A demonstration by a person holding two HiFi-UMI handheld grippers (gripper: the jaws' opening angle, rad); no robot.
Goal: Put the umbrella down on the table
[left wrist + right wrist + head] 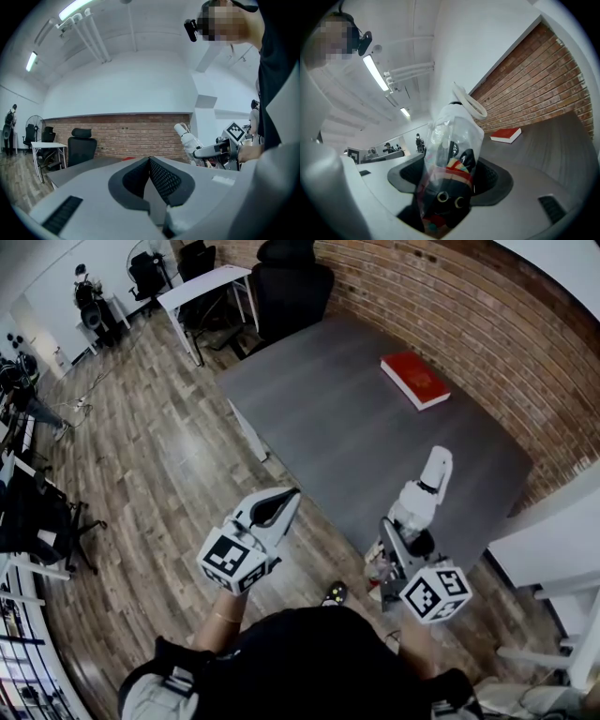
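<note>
The umbrella (419, 501) is folded, in a clear plastic sleeve, with a white handle (437, 465) at its far end. My right gripper (401, 538) is shut on its lower part and holds it out over the near edge of the grey table (347, 427). In the right gripper view the umbrella (451, 140) fills the gap between the jaws of the right gripper (450, 176). My left gripper (281, 505) is shut and empty, over the floor left of the table's corner. In the left gripper view the left gripper (150, 161) points level at the table (79, 168), with the umbrella (186, 137) to its right.
A red book (415, 379) lies on the far side of the table, near the brick wall (469, 324). A black office chair (291, 282) and a white desk (202, 287) stand beyond the table. A white shelf unit (553, 549) is at the right.
</note>
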